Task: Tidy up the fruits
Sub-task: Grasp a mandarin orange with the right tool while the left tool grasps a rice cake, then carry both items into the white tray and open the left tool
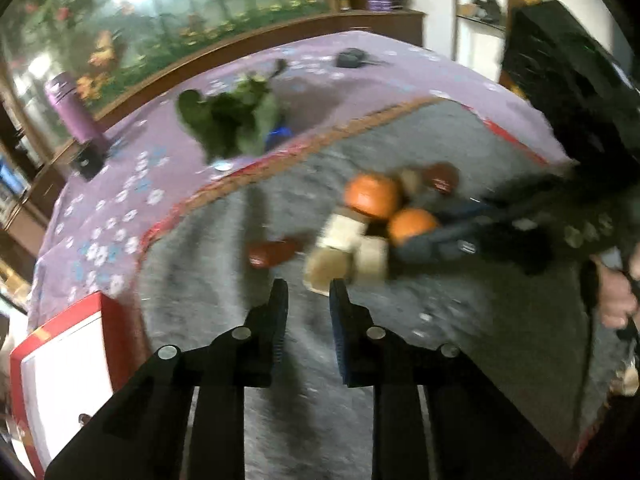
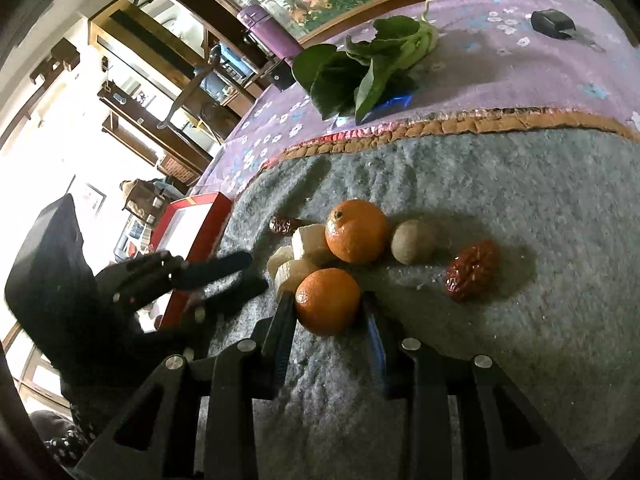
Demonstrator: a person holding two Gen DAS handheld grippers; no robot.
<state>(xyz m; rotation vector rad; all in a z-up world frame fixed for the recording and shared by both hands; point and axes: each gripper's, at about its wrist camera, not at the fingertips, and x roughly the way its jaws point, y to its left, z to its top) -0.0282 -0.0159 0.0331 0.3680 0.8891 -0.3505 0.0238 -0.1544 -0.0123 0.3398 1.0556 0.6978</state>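
- Fruits sit clustered on the grey felt mat (image 2: 500, 208): a near orange (image 2: 327, 301), a far orange (image 2: 357, 231) just behind it, pale peeled chunks (image 2: 298, 258) touching both on the left, a round tan fruit (image 2: 412, 241) beside the far orange, and a wrinkled red date (image 2: 472, 270) apart to the right.
- A second, darker date (image 2: 285, 225) lies just behind the pale chunks.
- The right gripper (image 2: 328, 312) has its fingers spread on either side of the near orange; whether the pads touch the peel I cannot tell.
- The left gripper (image 1: 308, 300) hovers over the mat just short of the pale chunks, its fingers parted with nothing between them; that view is motion-blurred.
- The mat lies on a purple flowered tablecloth (image 2: 520, 76).
- Leafy greens (image 2: 360, 68) rest on the cloth beyond the mat, with a purple bottle (image 2: 266, 28) behind them.
- A red-rimmed box (image 2: 196, 224) sits at the mat's left edge.
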